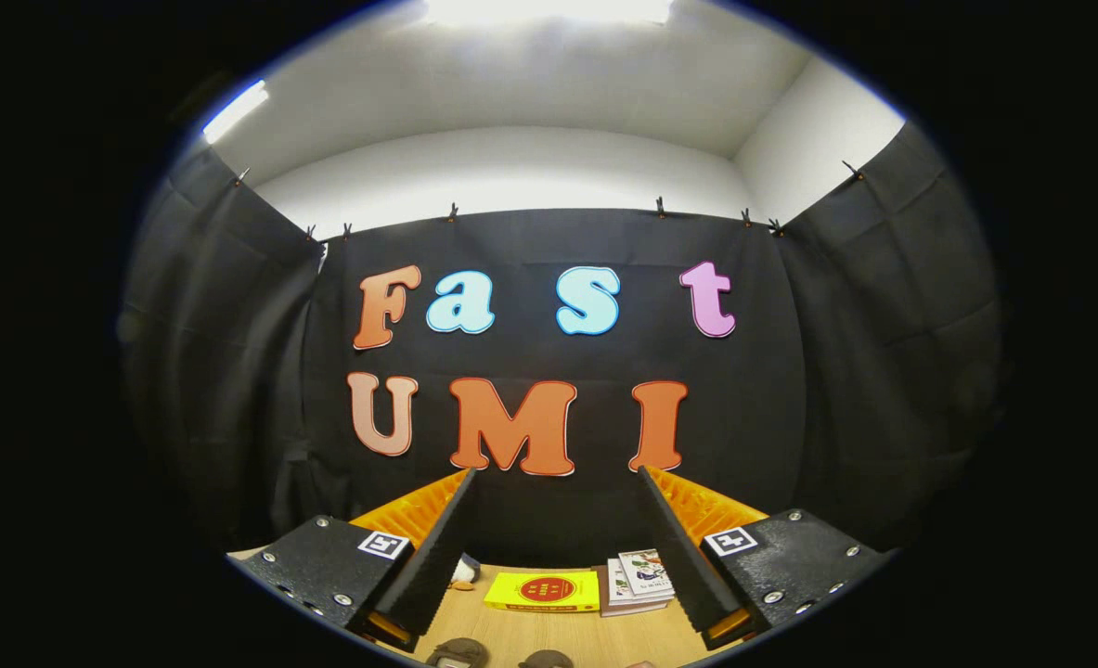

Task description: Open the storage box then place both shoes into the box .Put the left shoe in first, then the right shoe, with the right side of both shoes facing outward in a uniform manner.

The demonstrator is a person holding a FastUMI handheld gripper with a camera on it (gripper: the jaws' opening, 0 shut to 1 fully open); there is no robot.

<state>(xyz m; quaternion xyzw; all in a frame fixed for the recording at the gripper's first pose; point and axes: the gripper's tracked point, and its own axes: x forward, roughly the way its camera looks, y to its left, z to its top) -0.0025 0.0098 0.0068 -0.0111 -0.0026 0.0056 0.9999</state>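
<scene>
Two dark rounded shapes (502, 655) are glimpsed on the pale wooden counter (549, 635) beneath the claw (558, 547), cut off so that it cannot be told whether these are the shoes; no storage box is made out. The claw is held spread wide with nothing between its fingers, raised and aimed level at the black cloth booth wall (558, 232). Between and beyond the fingers a flat yellow book with a red disc (543, 591) is laid on the counter, just beside a small stack of white illustrated booklets (639, 583); a small white soft toy (463, 572) is partly hidden by the left finger. Because the counter is barely covered from this angle, a blind descent could strike the books or the dark shapes. Open room is judged ample above, while the cloth walls close in on three sides
</scene>
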